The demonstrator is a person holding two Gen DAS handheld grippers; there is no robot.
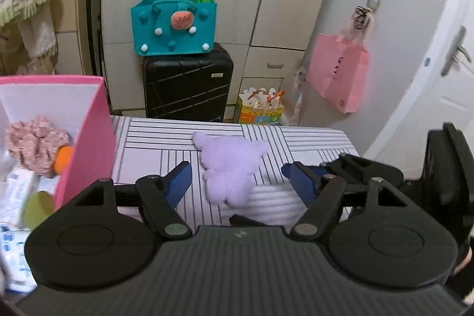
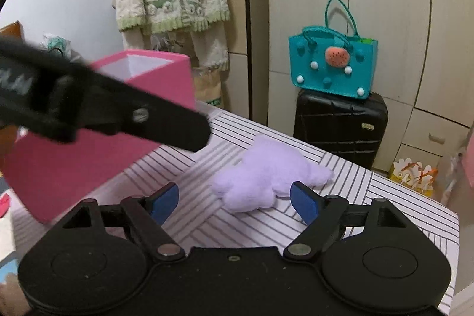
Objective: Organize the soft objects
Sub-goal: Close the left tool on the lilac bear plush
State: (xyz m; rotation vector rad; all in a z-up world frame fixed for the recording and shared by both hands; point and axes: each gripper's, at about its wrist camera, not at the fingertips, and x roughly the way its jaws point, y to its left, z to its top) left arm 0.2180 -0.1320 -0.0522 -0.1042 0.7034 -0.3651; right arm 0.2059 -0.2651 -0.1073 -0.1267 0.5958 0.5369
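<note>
Purple plush toy (image 1: 229,168) lies flat on the striped bench (image 1: 311,138), right of the pink box (image 1: 89,144), which holds a pink scrunchie (image 1: 32,144). Left gripper (image 1: 237,176) and right gripper (image 2: 234,199) both spread wide, empty, framing it. Best judged: one gripper descends, pinches the thick body, not a limb, then lifts clear of the box wall
</note>
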